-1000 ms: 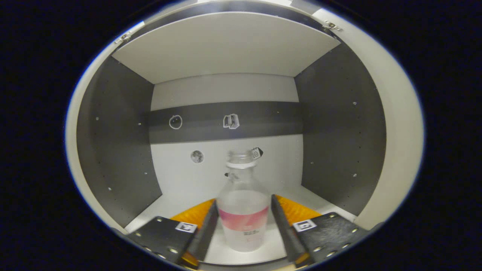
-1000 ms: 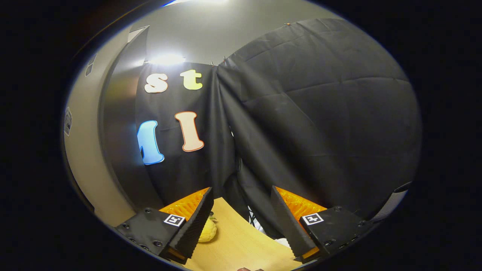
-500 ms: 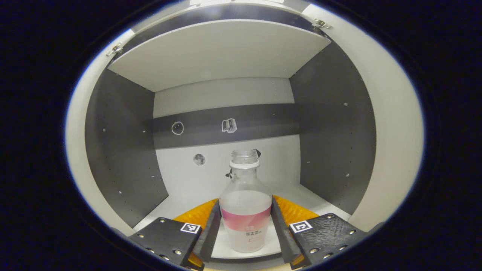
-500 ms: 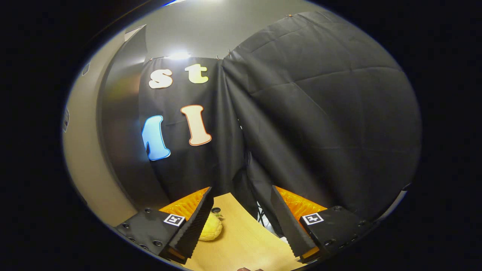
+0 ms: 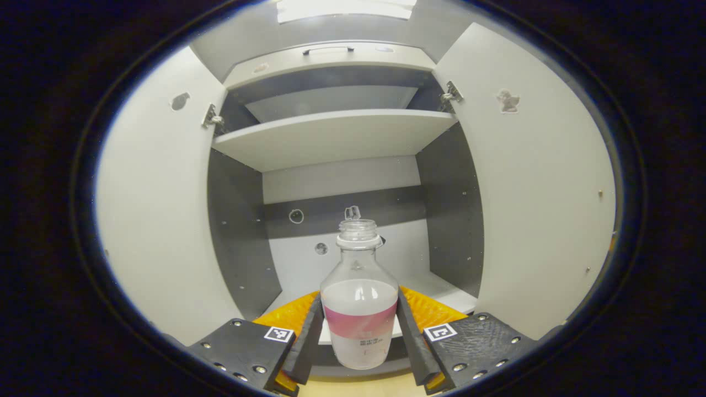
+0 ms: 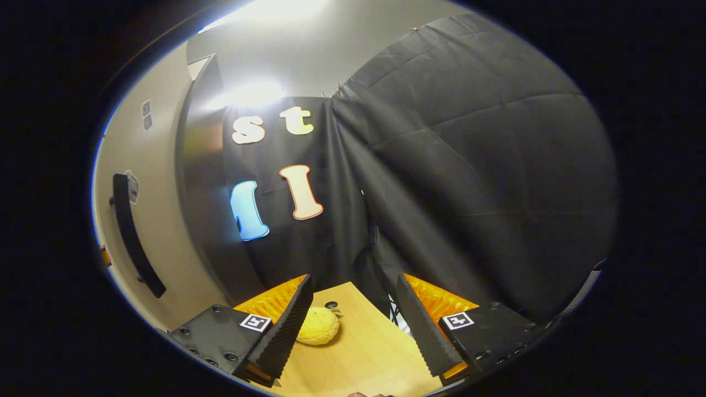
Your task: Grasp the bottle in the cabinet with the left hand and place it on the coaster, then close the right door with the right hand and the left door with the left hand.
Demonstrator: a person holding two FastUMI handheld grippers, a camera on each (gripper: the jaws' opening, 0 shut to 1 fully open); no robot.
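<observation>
**Bottle pinched before the open cabinet**

The bottle [image 5: 359, 314] stands upright between the left gripper [image 5: 358, 344] fingers, both pressing its sides, in front of the cabinet [image 5: 331, 138]. The right gripper [image 6: 353, 325] hangs spread, empty, over the table [image 6: 358, 353].

Lit from above, with strong glare on the grey wall [image 6: 309, 44] at top. Sharp all over. Bent hard at the round edges. Soft shadows inside the cabinet [image 5: 237, 220].
</observation>
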